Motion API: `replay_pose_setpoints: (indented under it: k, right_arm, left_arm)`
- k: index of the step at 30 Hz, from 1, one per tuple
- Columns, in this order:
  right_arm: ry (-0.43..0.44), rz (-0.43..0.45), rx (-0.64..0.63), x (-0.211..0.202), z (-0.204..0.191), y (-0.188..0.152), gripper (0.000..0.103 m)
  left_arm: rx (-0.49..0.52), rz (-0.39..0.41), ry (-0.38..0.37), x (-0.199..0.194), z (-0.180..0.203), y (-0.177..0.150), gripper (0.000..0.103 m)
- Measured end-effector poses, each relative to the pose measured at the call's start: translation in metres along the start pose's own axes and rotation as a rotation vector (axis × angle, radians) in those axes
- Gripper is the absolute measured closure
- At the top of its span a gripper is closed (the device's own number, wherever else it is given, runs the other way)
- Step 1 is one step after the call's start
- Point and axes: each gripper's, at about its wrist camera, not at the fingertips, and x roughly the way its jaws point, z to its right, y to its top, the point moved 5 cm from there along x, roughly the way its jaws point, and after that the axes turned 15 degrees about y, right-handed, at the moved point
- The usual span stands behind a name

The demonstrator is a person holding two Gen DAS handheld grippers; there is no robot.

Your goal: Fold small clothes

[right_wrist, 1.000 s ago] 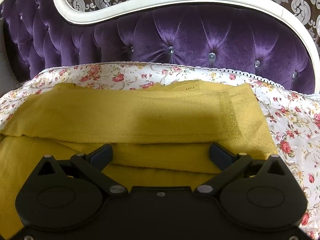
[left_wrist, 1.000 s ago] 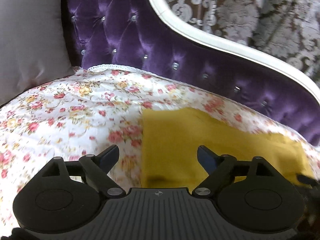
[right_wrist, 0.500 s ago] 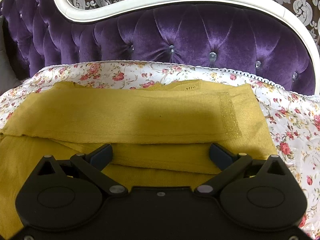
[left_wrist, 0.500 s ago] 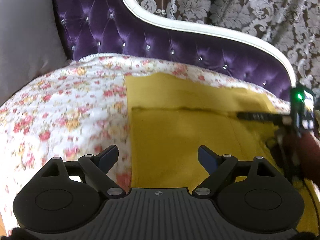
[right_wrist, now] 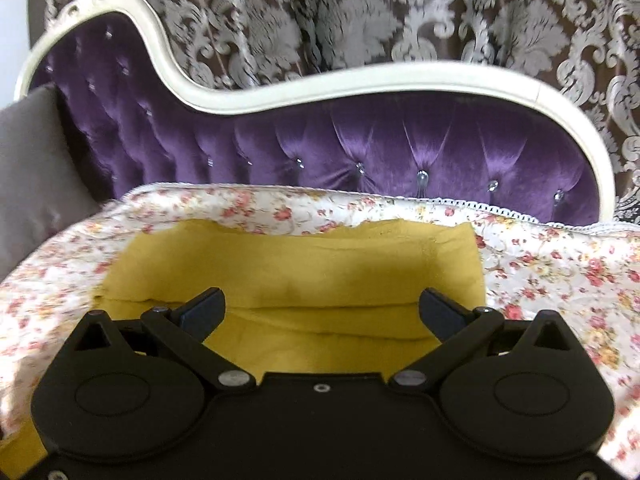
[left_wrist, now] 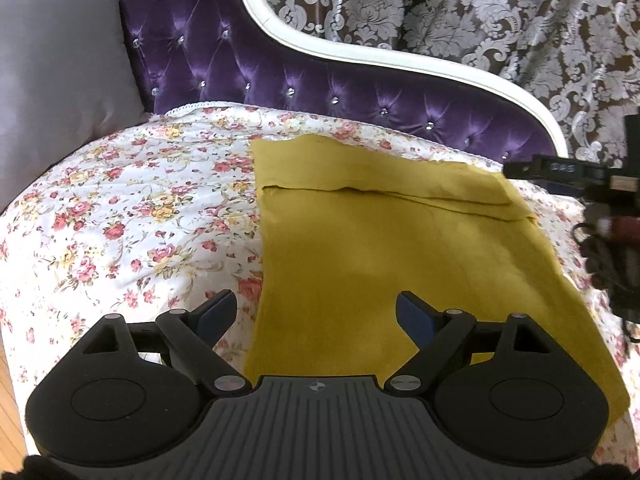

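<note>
While both handheld grippers are hovering with nothing in their grasp, a mustard-yellow knitted garment [left_wrist: 400, 248] is lying flat on a white quilted cover printed with small pink roses [left_wrist: 132, 216].

To the left of the left gripper [left_wrist: 316, 316] a grey cushion [left_wrist: 60, 64] is leaning on a purple button-tufted velvet backrest [left_wrist: 280, 84]. This gripper's jaws are standing wide apart; the garment's left edge is running up between them.

Ahead, a folded-over band is lying across the garment's far end, so one fold looks done; further folds probably remain.

To the right, the right gripper [right_wrist: 320, 312] is also gaping wide above that band [right_wrist: 288, 272], touching nothing.
</note>
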Motion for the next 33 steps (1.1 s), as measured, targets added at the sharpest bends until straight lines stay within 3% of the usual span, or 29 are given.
replay_pose_setpoints:
  k: [12, 26, 33]
  right_arm:
    - [0.049, -0.033, -0.003, -0.090, -0.035, -0.059, 0.000]
    - [0.019, -0.067, -0.007, -0.148, -0.058, -0.128, 0.000]
    - [0.007, -0.078, 0.038, -0.164, -0.060, -0.153, 0.000]
  left_arm:
    - [0.018, -0.016, -0.024, -0.031, -0.002, -0.033, 0.016]
    - [0.078, -0.008, -0.006, -0.055, -0.004, -0.065, 0.016]
    - [0.097, -0.044, -0.021, -0.056, -0.003, -0.086, 0.016]
